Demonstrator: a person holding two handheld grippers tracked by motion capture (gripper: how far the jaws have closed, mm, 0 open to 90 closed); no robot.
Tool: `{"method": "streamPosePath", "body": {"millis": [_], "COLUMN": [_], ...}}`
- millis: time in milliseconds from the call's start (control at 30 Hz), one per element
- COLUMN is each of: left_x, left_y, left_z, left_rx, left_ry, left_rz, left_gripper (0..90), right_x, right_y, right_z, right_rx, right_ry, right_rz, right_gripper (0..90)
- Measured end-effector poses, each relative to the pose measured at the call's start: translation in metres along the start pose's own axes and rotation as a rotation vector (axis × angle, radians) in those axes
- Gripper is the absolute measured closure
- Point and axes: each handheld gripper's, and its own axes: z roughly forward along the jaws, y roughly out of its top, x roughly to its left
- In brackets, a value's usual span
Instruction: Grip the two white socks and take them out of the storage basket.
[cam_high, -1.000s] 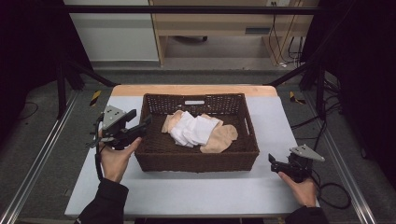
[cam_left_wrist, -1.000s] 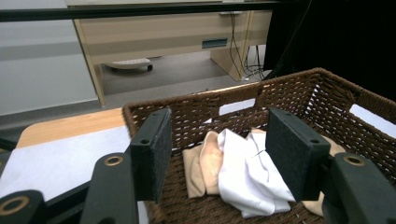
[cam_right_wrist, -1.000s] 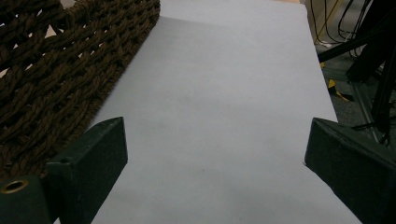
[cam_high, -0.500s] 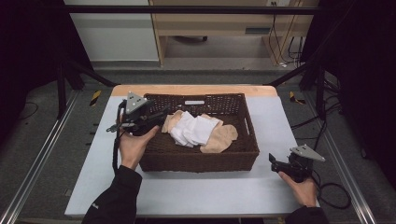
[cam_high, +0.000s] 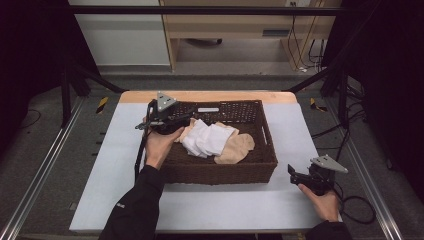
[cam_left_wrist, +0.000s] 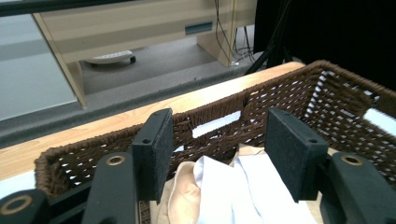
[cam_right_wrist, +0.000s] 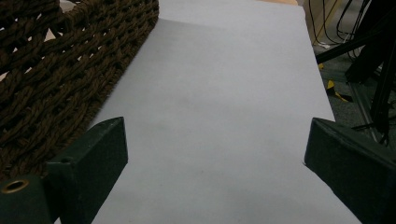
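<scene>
A dark brown wicker basket (cam_high: 260, 165) stands in the middle of the table and holds a white cloth (cam_high: 205, 139) and a beige cloth (cam_high: 237, 149). My left gripper (cam_high: 184, 119) hovers over the basket's back left corner, open, with nothing between its jaws. In the left gripper view, the white cloth (cam_left_wrist: 238, 196) and the beige cloth (cam_left_wrist: 184, 198) lie just below the open left gripper (cam_left_wrist: 224, 149), in front of the basket's far wall (cam_left_wrist: 219, 119). My right gripper (cam_high: 292, 172) rests open near the table's front right, beside the basket's right wall (cam_right_wrist: 60, 70).
The table top (cam_high: 110, 160) is pale grey with a wooden strip (cam_high: 225, 96) along its far edge. Metal rails run along both sides. A wooden cabinet (cam_high: 240, 25) and cables stand on the floor beyond. Bare table (cam_right_wrist: 219, 107) lies ahead of the right gripper.
My left gripper has moved from beside the basket's left wall, up and to the right, over the basket's back left corner. The right gripper has stayed still.
</scene>
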Motion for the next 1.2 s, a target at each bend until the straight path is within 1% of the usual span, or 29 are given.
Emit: {"method": "streamPosePath", "body": {"millis": [33, 67, 167, 200, 233, 333, 367, 400, 433, 500, 533, 567, 600, 633, 667, 700, 733, 800, 867, 933, 1000, 1033, 1067, 1133, 1200], "left_x": [0.0, 0.0, 0.001, 0.002, 0.004, 0.006, 0.006, 0.007, 0.007, 0.007, 0.007, 0.007, 0.006, 0.006, 0.006, 0.006, 0.007, 0.008, 0.009, 0.009, 0.009, 0.008, 0.008, 0.007, 0.007], "left_y": [-0.002, -0.004, -0.006, -0.008, -0.011, -0.016, -0.016, -0.019, -0.019, -0.021, -0.024, -0.024, -0.028, -0.028, -0.033, -0.033, -0.038, -0.041, -0.042, -0.042, -0.042, -0.045, -0.045, -0.048, -0.049], "left_z": [0.007, 0.011, 0.018, 0.021, 0.028, 0.038, 0.038, 0.044, 0.044, 0.049, 0.055, 0.055, 0.06, 0.06, 0.065, 0.065, 0.069, 0.072, 0.072, 0.072, 0.073, 0.076, 0.076, 0.079, 0.08], "left_rx": [0.018, 0.027, 0.049, 0.06, 0.084, 0.115, 0.115, 0.13, 0.13, 0.143, 0.153, 0.153, 0.169, 0.169, 0.176, 0.176, 0.188, 0.2, 0.201, 0.193, 0.199, 0.22, 0.22, 0.243, 0.249], "left_ry": [0.003, 0.005, 0.011, 0.015, 0.021, 0.034, 0.034, 0.031, 0.031, 0.031, 0.026, 0.026, 0.017, 0.017, 0.017, 0.017, 0.019, 0.014, 0.013, 0.017, 0.019, 0.017, 0.017, 0.019, 0.019], "left_rz": [0.005, 0.003, 0.002, 0.003, 0.005, 0.007, 0.007, 0.007, 0.007, 0.016, 0.015, 0.015, 0.01, 0.01, 0.005, 0.005, 0.005, -0.012, -0.018, -0.002, 0.016, 0.023, 0.023, 0.035, 0.041], "left_gripper": [41.9, 41.9, 41.9, 42.1, 43.0, 43.8, 43.8, 43.8, 43.9, 44.0, 44.0, 43.9, 43.5, 43.2, 43.3, 43.7, 44.1, 44.7, 45.3, 45.4, 45.9, 46.3, 46.3, 45.9, 46.1], "right_x": [0.0, 0.0, 0.0, 0.0, 0.0, 0.0, 0.0, 0.0, 0.0, 0.0, 0.0, 0.0, 0.0, 0.0, 0.0, 0.0, 0.0, 0.0, 0.0, 0.0, 0.001, 0.001, 0.001, 0.001, 0.001], "right_y": [0.0, 0.0, 0.0, 0.0, 0.0, 0.0, 0.0, 0.0, 0.0, 0.0, 0.0, 0.0, 0.0, 0.0, 0.0, 0.0, 0.0, 0.0, 0.0, 0.0, 0.0, 0.0, 0.0, 0.0, 0.0], "right_z": [0.0, 0.0, 0.0, 0.0, 0.0, 0.001, 0.001, 0.001, 0.001, 0.001, 0.001, 0.001, 0.001, 0.001, 0.001, 0.001, 0.001, 0.001, 0.001, 0.002, 0.002, 0.002, 0.002, 0.002, 0.002], "right_rx": [0.0, -0.001, 0.0, 0.001, 0.002, 0.004, 0.004, 0.005, 0.005, 0.005, 0.006, 0.006, 0.006, 0.006, 0.006, 0.006, 0.005, 0.006, 0.008, 0.009, 0.01, 0.013, 0.013, 0.014, 0.014], "right_ry": [0.001, 0.001, 0.001, 0.002, 0.002, 0.002, 0.003, 0.003, 0.002, 0.002, 0.002, 0.002, 0.002, 0.003, 0.004, 0.004, 0.003, 0.003, 0.003, 0.003, 0.005, 0.004, 0.004, 0.003, 0.002], "right_rz": [0.002, 0.002, 0.001, 0.002, 0.002, 0.001, 0.001, 0.001, 0.001, 0.0, 0.001, 0.001, 0.001, 0.001, 0.001, 0.001, 0.002, 0.002, 0.001, 0.002, 0.003, 0.0, 0.0, -0.001, -0.001], "right_gripper": [6.3, 6.3, 6.3, 6.3, 6.3, 6.3, 6.2, 6.3, 6.3, 6.3, 6.3, 6.3, 6.3, 6.3, 6.3, 6.3, 6.3, 6.3, 6.3, 6.3, 6.3, 6.3, 6.3, 6.3, 6.3]}}
